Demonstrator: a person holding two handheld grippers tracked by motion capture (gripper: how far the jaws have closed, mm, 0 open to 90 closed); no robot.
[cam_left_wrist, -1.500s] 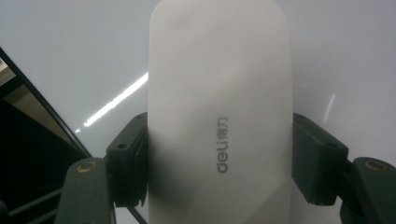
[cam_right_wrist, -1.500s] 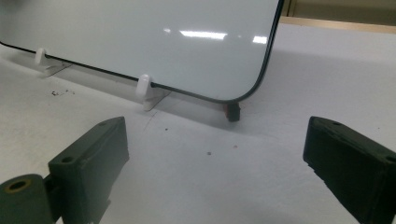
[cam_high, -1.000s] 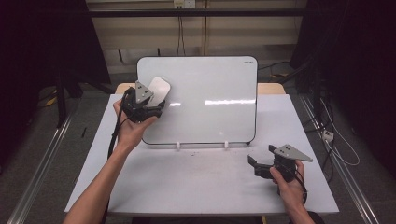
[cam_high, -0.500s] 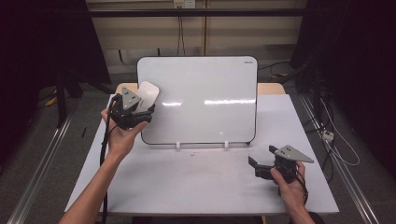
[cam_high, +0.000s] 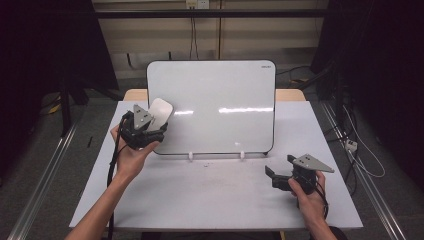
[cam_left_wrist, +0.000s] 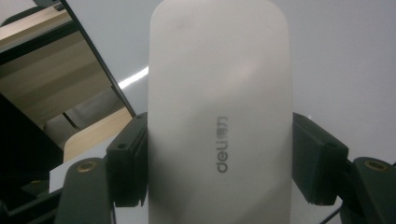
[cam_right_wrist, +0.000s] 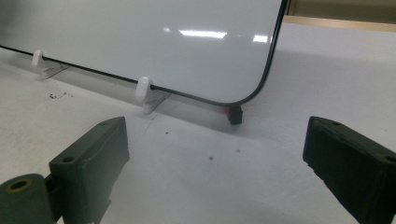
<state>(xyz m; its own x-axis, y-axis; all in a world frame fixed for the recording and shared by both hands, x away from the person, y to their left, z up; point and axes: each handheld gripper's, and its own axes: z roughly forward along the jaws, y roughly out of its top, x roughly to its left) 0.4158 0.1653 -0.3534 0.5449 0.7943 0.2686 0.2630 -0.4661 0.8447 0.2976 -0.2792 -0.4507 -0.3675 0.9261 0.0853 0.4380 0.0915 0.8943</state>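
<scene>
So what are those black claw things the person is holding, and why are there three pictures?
They are grippers, tools with two black jaws that pinch like tongs. A person holds one in each hand at a white table.

One picture comes from a camera up high, looking down on the table. The other two come from little cameras riding on the grippers, looking out along their jaws.

On the table a whiteboard stands propped up on small white clips.

The left gripper pinches a white eraser with "deli" printed on it, at the board's left edge. In the left gripper view a jaw presses on each side of it.

The right gripper sits low near the table's front right. Its jaws are wide open, with nothing between them.
</scene>
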